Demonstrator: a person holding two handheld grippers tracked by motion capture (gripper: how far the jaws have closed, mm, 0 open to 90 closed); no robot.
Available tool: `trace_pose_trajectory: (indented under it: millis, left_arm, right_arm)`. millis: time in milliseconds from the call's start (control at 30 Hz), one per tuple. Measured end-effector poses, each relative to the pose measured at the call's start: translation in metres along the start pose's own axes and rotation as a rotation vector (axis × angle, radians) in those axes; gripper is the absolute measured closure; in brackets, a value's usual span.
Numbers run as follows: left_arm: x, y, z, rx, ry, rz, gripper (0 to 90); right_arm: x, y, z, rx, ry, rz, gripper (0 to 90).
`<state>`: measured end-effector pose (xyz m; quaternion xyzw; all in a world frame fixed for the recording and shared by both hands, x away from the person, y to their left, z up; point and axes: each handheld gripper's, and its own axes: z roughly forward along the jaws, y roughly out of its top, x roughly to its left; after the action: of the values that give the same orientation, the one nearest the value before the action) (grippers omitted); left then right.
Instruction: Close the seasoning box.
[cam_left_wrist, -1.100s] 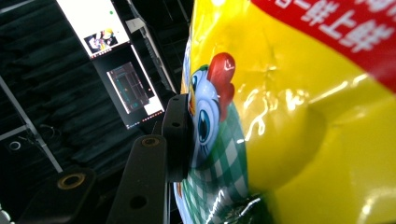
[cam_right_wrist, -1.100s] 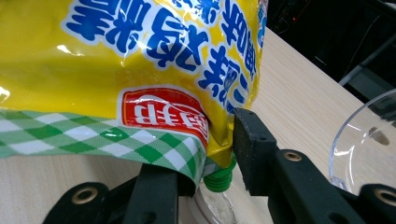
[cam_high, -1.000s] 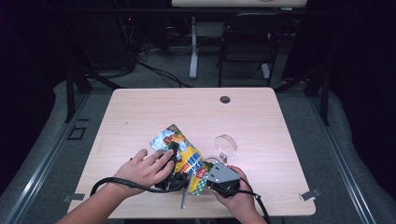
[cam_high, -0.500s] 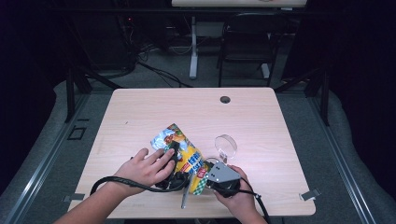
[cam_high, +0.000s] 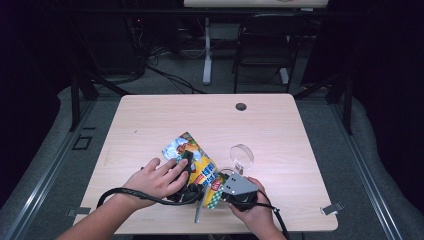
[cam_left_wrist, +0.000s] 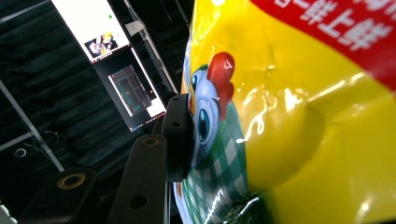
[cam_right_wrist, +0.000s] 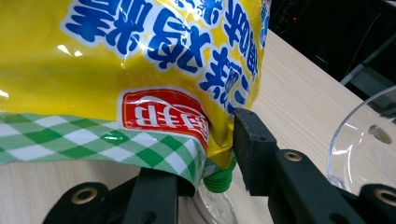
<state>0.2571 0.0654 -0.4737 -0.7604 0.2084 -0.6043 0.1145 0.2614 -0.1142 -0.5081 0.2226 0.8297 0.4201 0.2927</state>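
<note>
You have a glossy yellow pouch (cam_high: 196, 160) lying near the front edge of the table (cam_high: 150, 115), its blue top pointing toward 11 o'clock and its green-checked bottom toward you. Your left gripper (cam_high: 186, 175) presses a pad against the pouch's printed face in the left gripper view; the other jaw is hidden behind the foil, so you cannot tell whether it is truly clenched on it. Your right gripper (cam_right_wrist: 219, 154) stands with jaws apart around the pouch's lower corner, where a small green cap (cam_right_wrist: 218, 181) pokes out — it brackets the cap without pinching it. Judge the pouch as soft, slick and saggy: the foil will slide under the pads and buckle. The stiff spout at the cap is probably the surest hold, with the sealed edge second. A clear bowl (cam_high: 241, 156) sits just beside the pouch at about 2 o'clock, light and easy to knock. The cable (cam_high: 130, 192) loops under your left wrist — mind it.
</note>
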Motion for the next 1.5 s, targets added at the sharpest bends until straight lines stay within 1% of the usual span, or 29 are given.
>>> trace_pose_trajectory:
  millis: [33,133,167,200,233,300,333,367,400,467,500,533,667,700,800,867,900,933,1033,1067,1133,1200,1233,1267,1367,1400,1433,1500]
  left_arm:
    - [0.001,0.000,0.000,0.002,0.000,0.011,67.8]
    - [0.003,0.000,0.000,0.002,0.002,0.016,67.8]
    - [0.002,0.000,0.000,0.003,-0.006,0.003,67.8]
    - [0.003,0.000,-0.001,0.002,-0.003,0.012,67.9]
    - [0.003,0.000,0.000,0.000,-0.006,0.003,67.9]
    - [0.003,0.000,0.000,0.000,-0.014,-0.004,67.8]
    - [0.003,0.001,0.000,0.000,-0.013,0.004,67.9]
    - [0.005,0.001,-0.001,0.000,-0.003,0.026,68.2]
    - [0.005,0.001,0.000,-0.002,-0.007,0.015,68.3]
    - [0.005,0.002,-0.001,-0.001,-0.006,0.019,68.4]
    - [0.005,0.002,0.000,-0.002,-0.011,0.009,68.4]
    - [0.005,0.001,0.000,-0.003,-0.010,0.009,68.5]
    - [0.006,0.002,-0.001,-0.001,-0.012,0.017,69.3]
    - [0.008,0.002,-0.003,-0.001,0.000,0.044,69.9]
    - [0.008,0.002,-0.002,0.002,-0.011,0.035,70.1]
    - [0.009,0.003,-0.002,0.003,-0.010,0.040,70.6]
    - [0.008,0.003,-0.003,0.003,-0.011,0.031,70.9]
    - [0.008,0.003,-0.003,0.003,-0.011,0.031,71.2]
    - [0.008,0.004,-0.003,-0.001,-0.010,0.041,71.8]
    - [0.009,0.004,-0.003,0.003,-0.011,0.054,71.9]
    - [0.010,0.005,-0.004,0.003,-0.008,0.059,72.0]
    - [0.011,0.005,-0.004,0.003,-0.009,0.061,72.1]
    - [0.010,0.005,-0.004,-0.004,-0.013,0.045,72.1]
    - [0.010,0.005,-0.004,-0.001,-0.015,0.044,72.2]
    - [0.011,0.005,-0.005,-0.001,-0.007,0.062,72.4]
    - [0.011,0.006,-0.005,-0.005,-0.008,0.055,72.5]
    - [0.011,0.006,-0.005,-0.003,-0.010,0.065,72.5]
    - [0.011,0.006,-0.005,-0.004,-0.011,0.062,72.5]
  right_arm:
    - [0.000,0.000,0.000,0.000,0.000,0.000,70.4]
    - [-0.001,0.000,0.000,-0.004,0.005,0.003,70.3]
    - [-0.001,0.000,0.000,-0.006,0.003,0.005,70.2]
    - [-0.002,0.000,-0.001,-0.007,0.003,0.009,70.1]
    - [-0.002,0.000,-0.001,-0.007,0.003,0.009,70.1]
    - [-0.002,0.000,-0.001,-0.007,0.004,0.012,69.9]
    - [-0.001,-0.001,0.000,-0.006,0.003,0.013,69.9]
    - [-0.002,-0.001,0.000,-0.006,0.005,0.015,70.0]
    - [-0.002,-0.001,0.000,-0.006,0.004,0.017,70.0]
    - [-0.002,-0.001,0.000,-0.006,0.005,0.020,70.0]
    - [-0.003,-0.001,0.000,-0.009,0.007,0.023,70.0]
    - [-0.003,-0.001,0.000,-0.009,0.005,0.026,70.0]
    - [-0.003,-0.001,-0.001,-0.012,0.008,0.031,70.0]
    - [-0.003,-0.001,0.000,-0.013,0.009,0.033,70.0]
    - [-0.003,-0.001,-0.001,-0.014,0.009,0.034,70.0]
    - [-0.003,-0.002,-0.001,-0.014,0.010,0.034,70.0]
    - [-0.003,-0.002,-0.001,-0.012,0.008,0.034,70.1]
    - [-0.003,-0.002,-0.001,-0.012,0.008,0.034,70.1]
    - [-0.004,-0.002,0.000,-0.010,0.009,0.035,70.1]
    - [-0.004,-0.003,0.000,-0.011,0.007,0.037,70.2]
    - [-0.004,-0.003,0.000,-0.013,0.008,0.037,70.2]
    - [-0.005,-0.003,-0.001,-0.013,0.006,0.040,70.3]
    - [-0.005,-0.003,-0.001,-0.013,0.006,0.040,70.3]
    - [-0.005,-0.003,-0.001,-0.013,0.004,0.042,70.4]
    - [-0.005,-0.004,-0.001,-0.012,0.006,0.046,70.6]
    - [-0.006,-0.004,-0.001,-0.013,0.007,0.048,70.6]
    - [-0.006,-0.004,-0.001,-0.012,0.006,0.050,70.6]
    - [-0.006,-0.004,0.000,-0.012,0.008,0.050,70.7]
